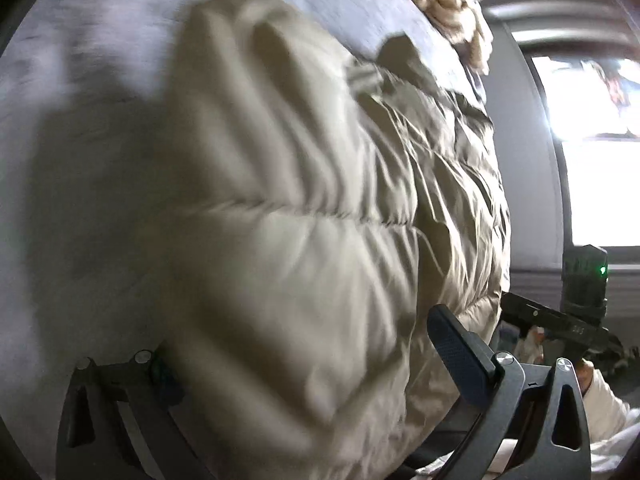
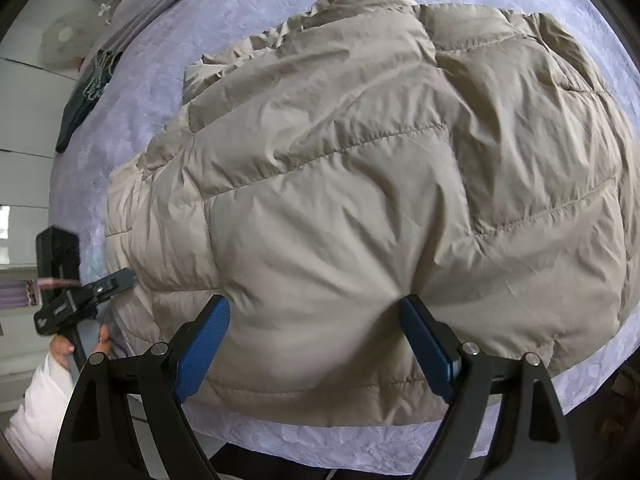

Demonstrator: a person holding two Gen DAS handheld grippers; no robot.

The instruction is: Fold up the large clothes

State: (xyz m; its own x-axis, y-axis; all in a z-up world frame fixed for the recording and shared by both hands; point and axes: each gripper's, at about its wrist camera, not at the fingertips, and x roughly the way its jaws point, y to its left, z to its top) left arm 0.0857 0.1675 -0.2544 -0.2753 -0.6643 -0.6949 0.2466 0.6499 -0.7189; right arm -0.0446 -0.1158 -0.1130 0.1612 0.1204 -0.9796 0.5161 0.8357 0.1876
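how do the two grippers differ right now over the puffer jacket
The right gripper has both blue pads spread wide, pressing down into the beige puffer jacket near its hem. The left gripper sits at the jacket's side edge, one finger hidden behind the fabric, so its opening is unclear. The right view is sharp; the left is blurred. Both are black-framed and hand-held.

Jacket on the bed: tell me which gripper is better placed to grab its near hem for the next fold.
Probably the right gripper: open jaws straddle the jacket near its hem. The left gripper sits at the jacket's side edge.
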